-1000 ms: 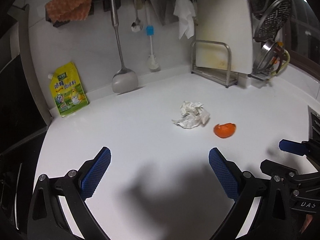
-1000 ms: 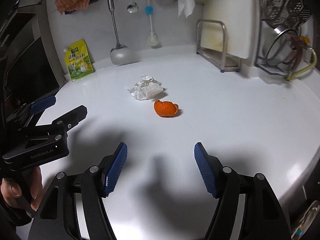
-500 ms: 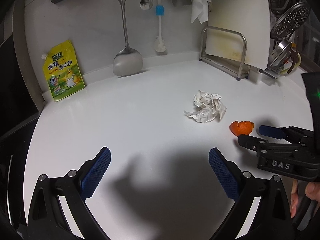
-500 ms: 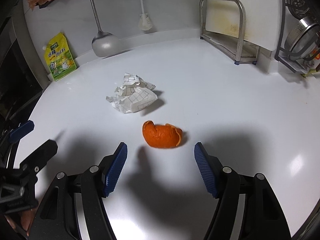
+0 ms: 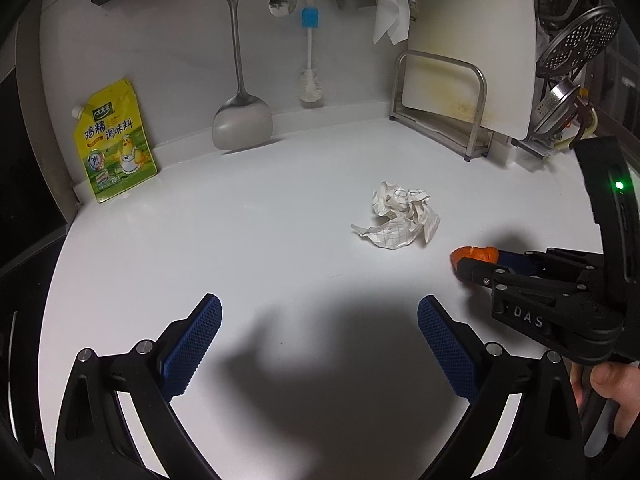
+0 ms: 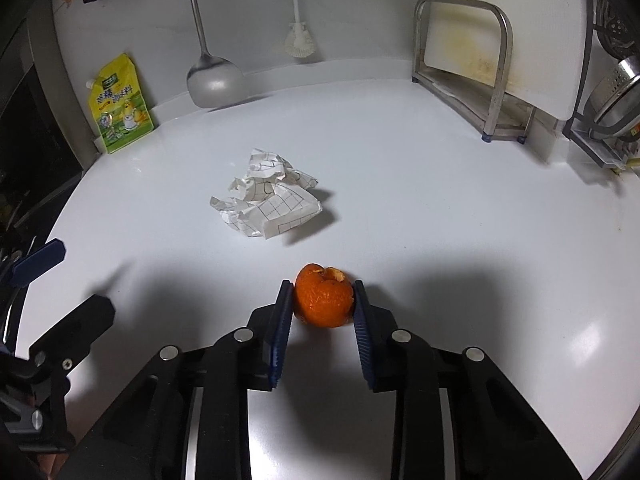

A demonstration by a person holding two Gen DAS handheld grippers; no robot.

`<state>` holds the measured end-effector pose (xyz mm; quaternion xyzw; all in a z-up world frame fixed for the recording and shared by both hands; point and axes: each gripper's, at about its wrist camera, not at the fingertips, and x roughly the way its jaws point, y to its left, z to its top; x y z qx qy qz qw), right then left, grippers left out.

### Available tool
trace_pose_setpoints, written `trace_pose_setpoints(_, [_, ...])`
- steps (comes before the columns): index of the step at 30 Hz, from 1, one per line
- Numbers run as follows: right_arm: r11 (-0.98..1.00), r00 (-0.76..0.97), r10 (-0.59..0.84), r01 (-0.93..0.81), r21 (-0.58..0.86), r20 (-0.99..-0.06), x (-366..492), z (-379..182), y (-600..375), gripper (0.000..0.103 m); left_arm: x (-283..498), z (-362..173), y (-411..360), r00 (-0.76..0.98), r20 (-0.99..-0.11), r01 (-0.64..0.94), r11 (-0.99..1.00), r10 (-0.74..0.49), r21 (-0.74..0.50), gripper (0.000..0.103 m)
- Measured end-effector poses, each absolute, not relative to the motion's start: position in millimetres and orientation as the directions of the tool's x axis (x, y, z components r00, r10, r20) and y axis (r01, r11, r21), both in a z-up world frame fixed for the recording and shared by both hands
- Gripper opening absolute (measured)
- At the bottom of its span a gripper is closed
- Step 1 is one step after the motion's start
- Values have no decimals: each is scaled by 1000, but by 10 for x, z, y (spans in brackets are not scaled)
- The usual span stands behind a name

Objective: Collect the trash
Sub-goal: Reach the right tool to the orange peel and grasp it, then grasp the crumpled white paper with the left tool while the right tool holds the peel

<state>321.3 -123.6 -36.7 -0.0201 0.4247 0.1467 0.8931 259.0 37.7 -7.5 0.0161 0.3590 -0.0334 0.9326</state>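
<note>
An orange peel (image 6: 322,300) lies on the white counter (image 6: 440,208), and my right gripper (image 6: 320,294) is closing on it, with both blue pads pressed to its sides. In the left wrist view the same peel (image 5: 474,253) shows just past the right gripper's tips (image 5: 478,266). A crumpled sheet of squared paper (image 5: 400,222) (image 6: 268,200) sits a little beyond the peel, untouched. My left gripper (image 5: 320,312) hovers open over bare counter, short of the paper and holding nothing; it shows at the left edge of the right wrist view (image 6: 60,292).
A yellow seasoning pouch (image 5: 114,148) leans on the back wall at left. A steel spatula (image 5: 240,120) and a bottle brush (image 5: 309,80) hang there. A rack with a cutting board (image 5: 460,92) and strainers (image 5: 576,44) stands at the right. A hand (image 5: 612,384) grips the right tool.
My right gripper moved forward to the orange peel and its jaws went from wide apart to squeezing the peel. The left gripper crept slightly forward and stayed open.
</note>
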Motion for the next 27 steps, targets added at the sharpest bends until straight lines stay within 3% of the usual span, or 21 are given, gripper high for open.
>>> trace_pose_setpoints(8, [959, 635, 269, -247, 140, -724, 3086, -255, -1691, 25, 2820, -96, 180, 722, -685, 85, 995, -91, -42, 97])
trace_pose_setpoints(19, [935, 672, 353, -231, 269, -651, 2979, -155, -2184, 25, 3358, -202, -254, 687, -723, 89, 996, -71, -13, 97])
trace_pose_setpoints(27, [922, 658, 384, -233, 309, -648, 2983, -179, -2216, 25, 3673, -289, -331, 648, -760, 65, 998, -43, -2, 97])
